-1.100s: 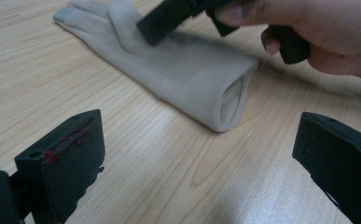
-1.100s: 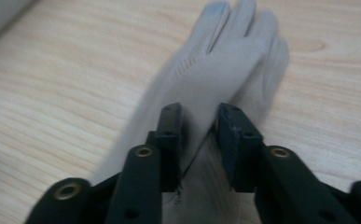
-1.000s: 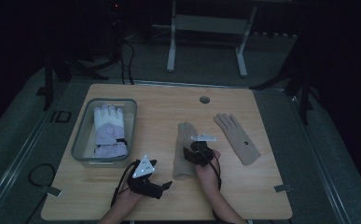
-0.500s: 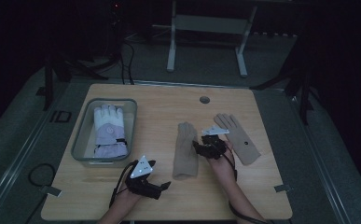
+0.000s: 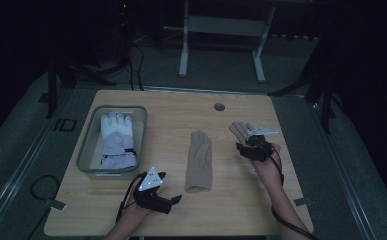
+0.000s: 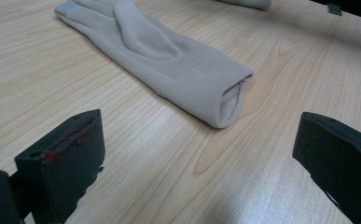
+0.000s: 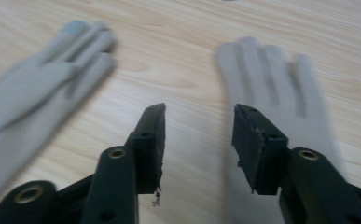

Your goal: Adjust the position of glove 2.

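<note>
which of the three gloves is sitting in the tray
The white and lilac glove, the thick padded one. It lies inside the clear tray at the table's left, while the two thin tan gloves lie flat on the bare wood.

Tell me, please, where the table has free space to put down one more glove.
Bare wood lies between the grey bin and the middle beige glove, and along the far edge around the round hole. The right side is crowded: the right tool sits over the second beige glove. The left tool occupies the near edge.
</note>
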The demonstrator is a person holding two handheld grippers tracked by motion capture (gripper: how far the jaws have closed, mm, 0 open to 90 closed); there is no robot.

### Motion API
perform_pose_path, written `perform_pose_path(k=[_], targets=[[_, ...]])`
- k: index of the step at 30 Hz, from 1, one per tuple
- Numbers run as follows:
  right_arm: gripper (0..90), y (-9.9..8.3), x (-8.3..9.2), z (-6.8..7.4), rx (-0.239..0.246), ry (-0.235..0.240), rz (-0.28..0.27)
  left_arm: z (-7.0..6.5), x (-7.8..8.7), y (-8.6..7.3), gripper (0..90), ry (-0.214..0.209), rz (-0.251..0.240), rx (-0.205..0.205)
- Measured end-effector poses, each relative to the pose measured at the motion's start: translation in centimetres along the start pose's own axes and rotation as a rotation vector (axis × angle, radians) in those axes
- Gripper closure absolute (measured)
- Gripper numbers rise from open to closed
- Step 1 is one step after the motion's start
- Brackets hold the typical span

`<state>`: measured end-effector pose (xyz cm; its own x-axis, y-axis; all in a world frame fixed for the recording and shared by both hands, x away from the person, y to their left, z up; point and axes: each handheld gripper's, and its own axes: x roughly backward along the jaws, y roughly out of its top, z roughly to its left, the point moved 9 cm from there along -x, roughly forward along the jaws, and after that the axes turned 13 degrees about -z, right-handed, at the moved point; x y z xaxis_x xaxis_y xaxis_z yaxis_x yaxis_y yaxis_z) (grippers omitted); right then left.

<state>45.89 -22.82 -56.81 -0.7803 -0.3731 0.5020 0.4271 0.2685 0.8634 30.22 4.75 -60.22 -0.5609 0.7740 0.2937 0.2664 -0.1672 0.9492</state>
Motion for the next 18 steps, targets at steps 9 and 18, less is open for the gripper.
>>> perform_pose_path(k=[9,18], targets=[[45.1,-1.0,0.3,-4.0,-0.028,-0.004,0.023,-0.1,0.0,0.0,2.4,-0.003,-0.004,0.011],[48.2,-1.9,-0.7,-5.3,0.030,0.073,0.006,0.2,0.4,-0.2,2.3,0.006,-0.007,0.024]])
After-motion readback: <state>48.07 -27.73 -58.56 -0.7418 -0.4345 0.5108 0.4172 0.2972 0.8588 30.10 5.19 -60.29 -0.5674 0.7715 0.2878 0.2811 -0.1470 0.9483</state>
